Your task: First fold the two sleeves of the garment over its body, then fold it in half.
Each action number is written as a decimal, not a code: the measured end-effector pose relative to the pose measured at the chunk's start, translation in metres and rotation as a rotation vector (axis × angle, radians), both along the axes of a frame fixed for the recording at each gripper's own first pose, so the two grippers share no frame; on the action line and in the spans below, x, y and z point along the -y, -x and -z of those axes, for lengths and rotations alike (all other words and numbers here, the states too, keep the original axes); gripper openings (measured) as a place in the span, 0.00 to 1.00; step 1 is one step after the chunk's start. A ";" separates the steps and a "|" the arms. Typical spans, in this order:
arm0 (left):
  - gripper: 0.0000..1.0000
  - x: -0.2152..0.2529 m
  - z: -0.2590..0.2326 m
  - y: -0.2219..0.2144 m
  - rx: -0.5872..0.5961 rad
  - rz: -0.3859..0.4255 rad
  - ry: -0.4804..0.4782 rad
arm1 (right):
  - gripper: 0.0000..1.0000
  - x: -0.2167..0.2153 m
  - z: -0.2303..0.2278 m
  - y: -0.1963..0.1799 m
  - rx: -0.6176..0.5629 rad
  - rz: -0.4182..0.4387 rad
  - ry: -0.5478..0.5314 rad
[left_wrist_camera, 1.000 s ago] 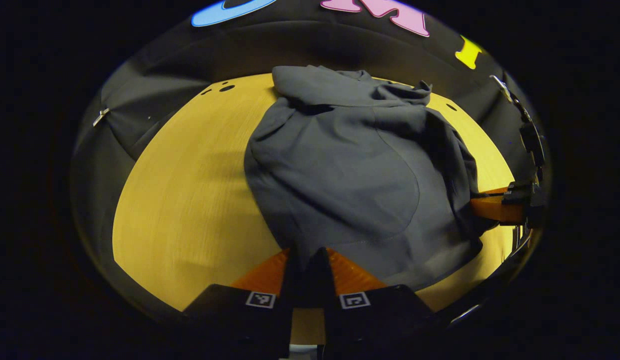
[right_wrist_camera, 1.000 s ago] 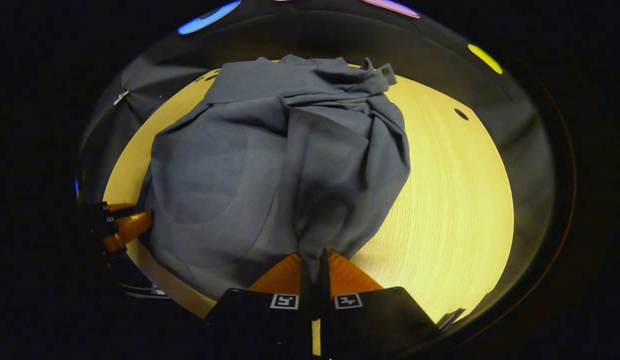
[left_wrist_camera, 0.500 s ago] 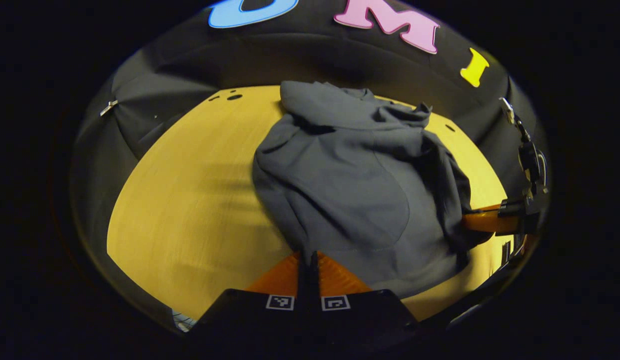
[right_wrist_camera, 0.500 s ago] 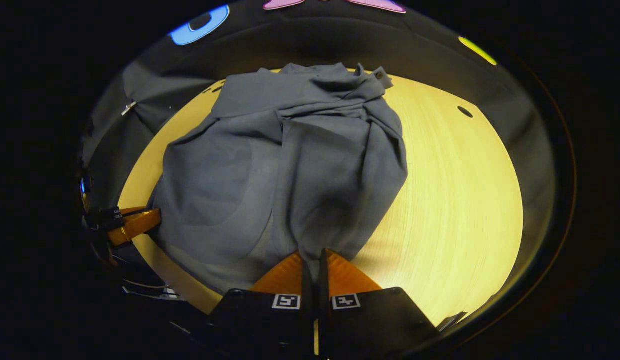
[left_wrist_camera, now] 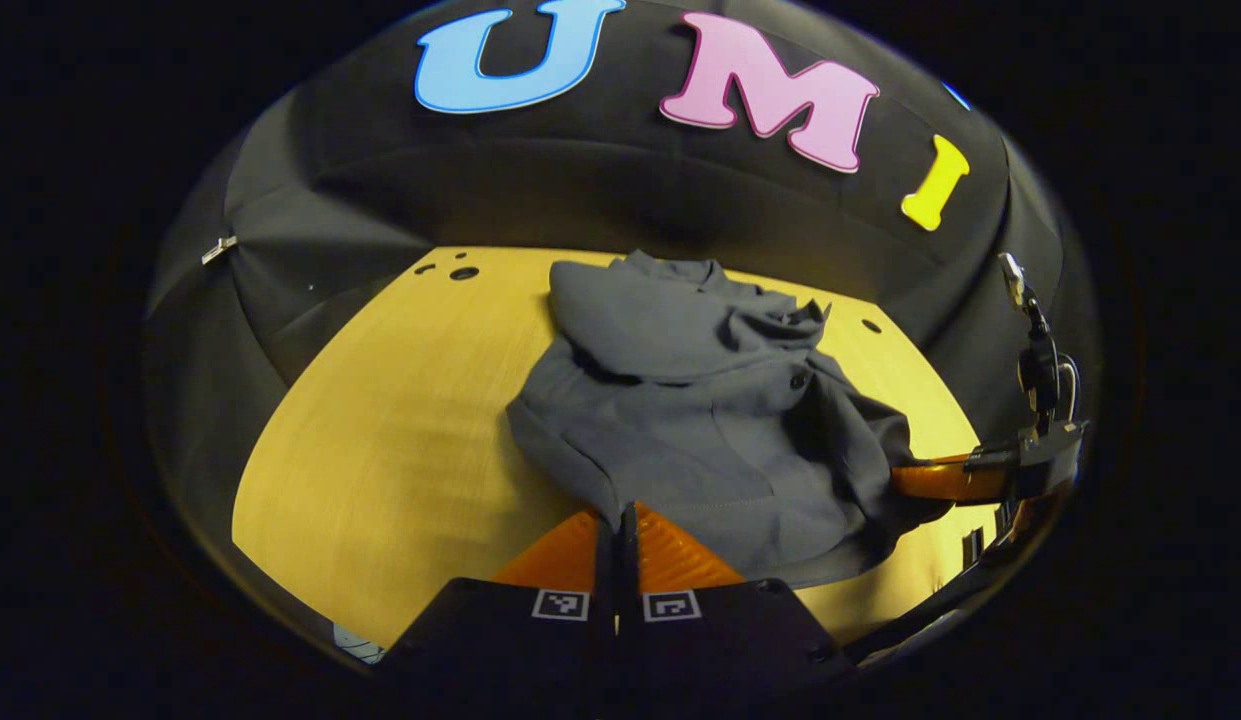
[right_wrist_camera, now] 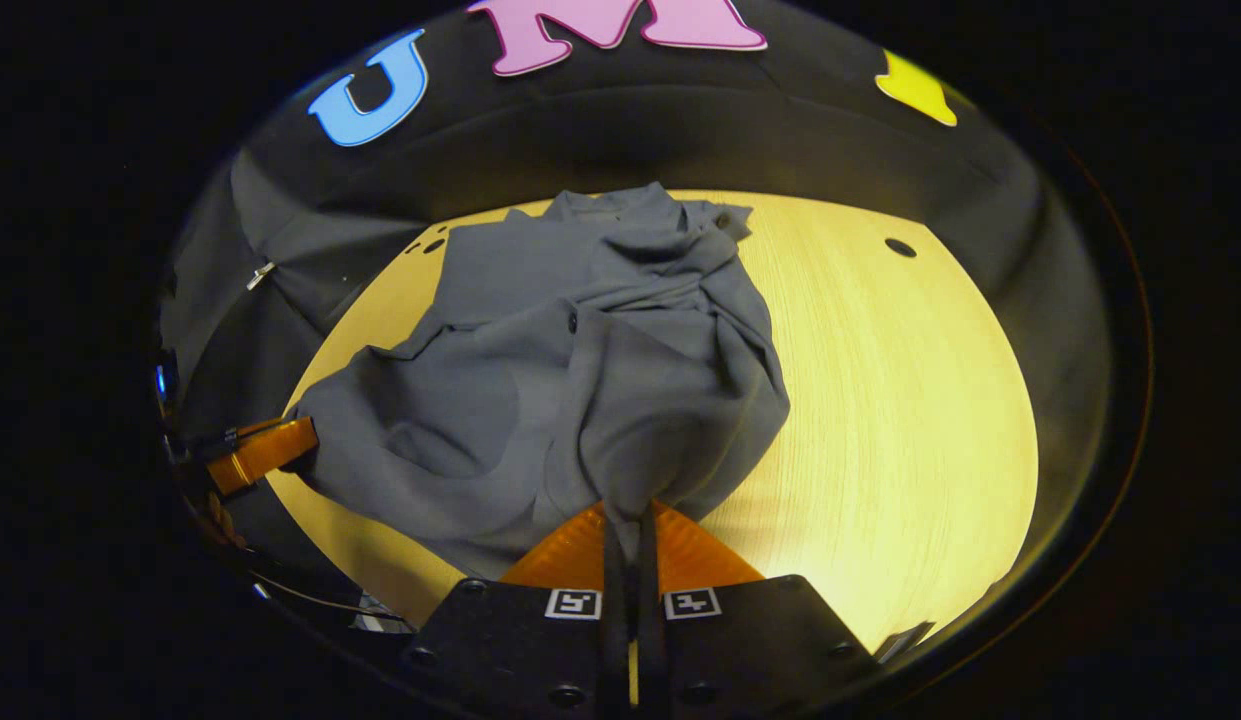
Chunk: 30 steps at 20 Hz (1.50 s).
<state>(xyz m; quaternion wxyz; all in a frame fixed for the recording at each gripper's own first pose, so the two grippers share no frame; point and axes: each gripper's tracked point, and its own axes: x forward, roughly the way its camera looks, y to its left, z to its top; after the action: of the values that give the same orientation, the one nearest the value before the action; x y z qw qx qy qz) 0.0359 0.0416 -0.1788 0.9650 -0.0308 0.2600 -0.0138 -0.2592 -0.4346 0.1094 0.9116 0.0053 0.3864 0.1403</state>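
A grey garment point(left_wrist_camera: 700, 420) lies bunched on the yellow wooden table point(left_wrist_camera: 380, 450), its near hem lifted off the surface. My left gripper point(left_wrist_camera: 618, 515) is shut on the hem's left corner, cloth pinched between its orange fingers. In the right gripper view the same garment point(right_wrist_camera: 580, 370) rises toward my right gripper point(right_wrist_camera: 630, 515), which is shut on the hem's right corner. Creased sleeve folds lie over the body at the far end. The right gripper point(left_wrist_camera: 945, 478) appears at the garment's right edge in the left gripper view, and the left gripper point(right_wrist_camera: 260, 452) at its left edge in the right gripper view.
Bare table point(right_wrist_camera: 900, 400) stretches to the right of the garment, and more on its left side. Small dark holes point(left_wrist_camera: 463, 272) mark the table's far corners. Black cloth wall point(left_wrist_camera: 620, 190) closes off the back and sides.
Both grippers have risen and pulled back with the hem in their grip. The near half of the garment has lifted off the table and the cloth looks shorter and more bunched.
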 end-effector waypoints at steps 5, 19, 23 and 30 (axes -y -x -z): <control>0.06 -0.003 -0.029 -0.025 0.059 -0.010 0.026 | 0.08 -0.002 -0.031 -0.028 0.059 0.024 -0.046; 0.05 -0.002 -0.107 -0.130 0.188 0.046 -0.043 | 0.08 -0.004 -0.092 -0.133 0.202 0.056 -0.095; 0.05 -0.003 -0.126 -0.172 0.218 0.048 -0.067 | 0.08 -0.008 -0.113 -0.176 0.256 0.055 -0.094; 0.05 -0.009 -0.129 -0.249 0.246 0.048 -0.071 | 0.08 -0.015 -0.119 -0.249 0.306 0.058 -0.098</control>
<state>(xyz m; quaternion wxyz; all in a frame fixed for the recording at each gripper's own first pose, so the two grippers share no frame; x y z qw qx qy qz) 0.2849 0.0508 -0.0498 0.9895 0.0115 0.1408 -0.0315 -0.0105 -0.4198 0.2288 0.9621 0.0397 0.2353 0.1317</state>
